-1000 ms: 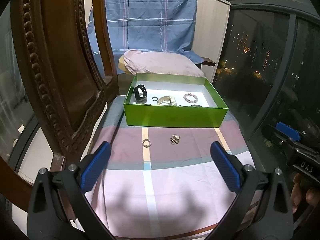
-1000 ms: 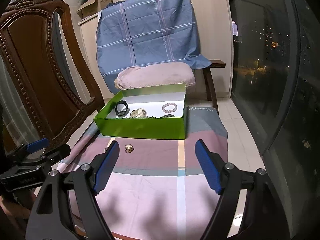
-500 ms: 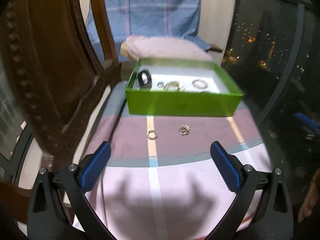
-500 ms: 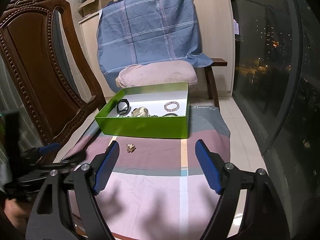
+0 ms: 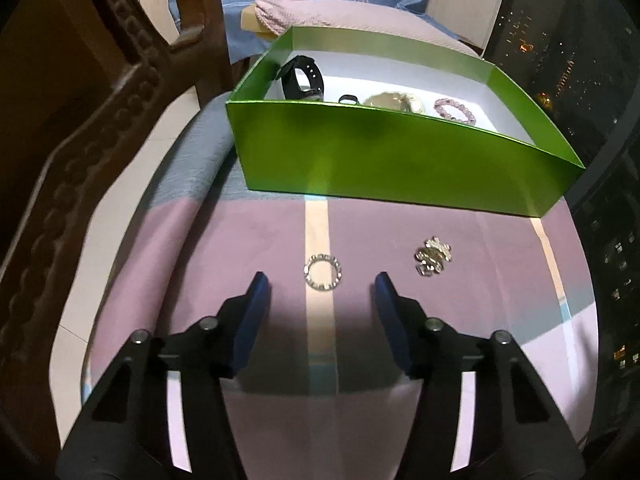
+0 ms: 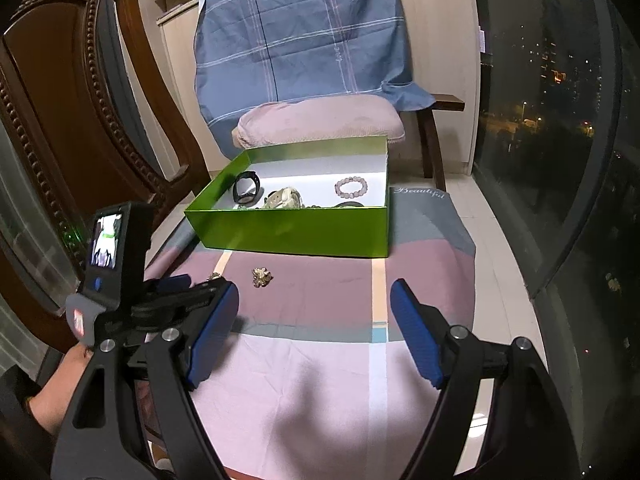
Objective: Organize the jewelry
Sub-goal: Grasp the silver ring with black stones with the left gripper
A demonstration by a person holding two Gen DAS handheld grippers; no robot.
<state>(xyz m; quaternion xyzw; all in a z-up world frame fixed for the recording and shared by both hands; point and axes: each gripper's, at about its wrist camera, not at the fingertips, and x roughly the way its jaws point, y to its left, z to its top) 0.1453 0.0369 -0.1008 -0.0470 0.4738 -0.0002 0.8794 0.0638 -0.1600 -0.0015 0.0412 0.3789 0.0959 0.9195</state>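
**Green box** [image 5: 392, 160]: landmark and collection tray. Open-topped, so you can drop pieces in from above. It already holds a black watch [image 5: 302, 78], a pink bead bracelet [image 5: 454, 110], a pale bundled piece [image 5: 394, 101] and a small dark ring [image 5: 347, 99].

**Beaded ring** [image 5: 322, 272]: lies flat on the striped cloth [image 5: 240, 248], near the box's front wall, still to be sorted.

**Gold brooch-like cluster** [image 5: 433, 255]: also on the cloth before the box, just right of the ring and apart from it. Its exact make is too small to tell.

**Left gripper** [image 5: 320, 292]: your jaws are closing, about half spread, pitched down at the cloth. The ring sits just ahead of the blue fingertips [image 5: 258, 292], centred on their gap but not yet between them; nothing is held. This lines you up, likely, to pinch the ring.

**Right gripper** [image 6: 314, 304]: jaws wide apart and empty. It hangs over the cloth, well short of the box, probably waiting so it stays clear of your left.
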